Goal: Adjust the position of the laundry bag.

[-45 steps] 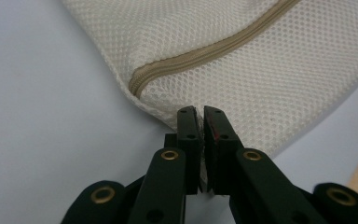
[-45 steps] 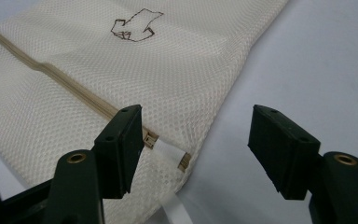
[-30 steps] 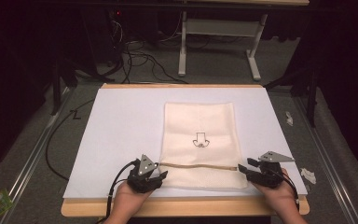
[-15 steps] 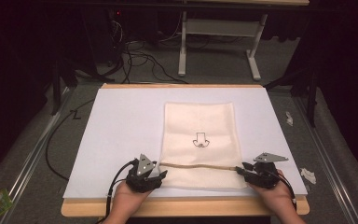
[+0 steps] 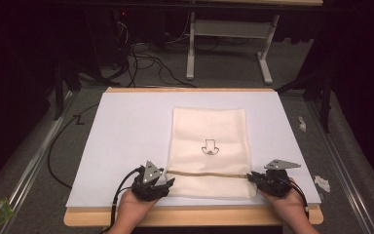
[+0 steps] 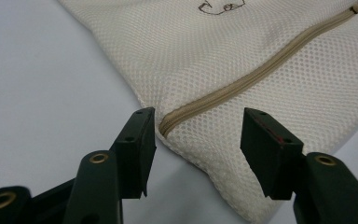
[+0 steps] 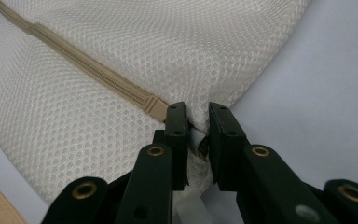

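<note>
A cream mesh bag (image 5: pixel 210 151) lies flat on the white sheet (image 5: pixel 121 136) that covers the table (image 5: pixel 190 215), a little right of the middle and closer to the near edge. A tan zipper (image 5: pixel 207 173) runs left to right across its near part, and a small dark drawing (image 5: pixel 208 146) sits just beyond it.

The right gripper (image 7: pixel 198 122) has its jaws nearly pressed together on the bag's right edge, at the zipper's end; a fold of mesh bulges up between them. Something small and metallic sits in the gap, possibly the zipper pull, though the view is too tight to be sure. The left gripper (image 6: pixel 193 135) is spread wide, low over the left end of the zipper (image 6: pixel 242 84), one jaw over the sheet and the other over the mesh, touching neither as far as I can see. In the high view both grippers (image 5: pixel 152 184) (image 5: pixel 268 181) sit at the bag's two near sides, with a hand (image 5: pixel 134 214) behind each.

The work looks like opening or closing the zipper. The risk is that the right grip holds only loose mesh, so a pull would bunch or drag the bag rather than move the slider. With the left end unpinned, the whole bag could slide right across the smooth sheet.
</note>
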`<act>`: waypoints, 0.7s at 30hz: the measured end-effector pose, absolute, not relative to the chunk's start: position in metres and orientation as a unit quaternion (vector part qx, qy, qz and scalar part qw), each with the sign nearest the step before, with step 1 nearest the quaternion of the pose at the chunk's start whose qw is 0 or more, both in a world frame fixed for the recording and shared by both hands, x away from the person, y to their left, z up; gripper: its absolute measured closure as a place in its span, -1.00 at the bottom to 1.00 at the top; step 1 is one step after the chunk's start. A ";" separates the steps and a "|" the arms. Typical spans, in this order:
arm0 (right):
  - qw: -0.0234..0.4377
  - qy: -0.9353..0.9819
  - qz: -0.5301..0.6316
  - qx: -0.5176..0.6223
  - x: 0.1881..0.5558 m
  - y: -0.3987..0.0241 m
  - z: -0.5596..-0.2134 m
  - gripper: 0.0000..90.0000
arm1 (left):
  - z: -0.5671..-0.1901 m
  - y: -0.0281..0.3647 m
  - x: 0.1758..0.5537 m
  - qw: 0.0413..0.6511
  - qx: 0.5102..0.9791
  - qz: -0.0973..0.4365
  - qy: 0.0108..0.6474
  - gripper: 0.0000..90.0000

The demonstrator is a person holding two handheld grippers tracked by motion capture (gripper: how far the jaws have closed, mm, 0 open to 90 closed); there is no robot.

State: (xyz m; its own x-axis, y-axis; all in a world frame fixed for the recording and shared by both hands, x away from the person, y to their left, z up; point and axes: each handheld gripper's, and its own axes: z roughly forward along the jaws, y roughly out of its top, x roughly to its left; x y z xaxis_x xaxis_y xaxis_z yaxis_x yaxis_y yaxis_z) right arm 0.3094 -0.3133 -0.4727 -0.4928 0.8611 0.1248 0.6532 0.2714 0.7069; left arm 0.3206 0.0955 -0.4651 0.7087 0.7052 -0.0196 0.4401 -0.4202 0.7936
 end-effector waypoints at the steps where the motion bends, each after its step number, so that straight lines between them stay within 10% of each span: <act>1: 0.147 0.785 0.361 0.482 0.309 -0.312 -0.471 0.83 | -0.465 0.095 0.321 0.411 0.828 0.162 0.346 0.02; 21: 0.162 0.781 0.387 0.464 0.307 -0.315 -0.461 0.85 | -0.463 0.089 0.321 0.433 0.817 0.148 0.350 0.02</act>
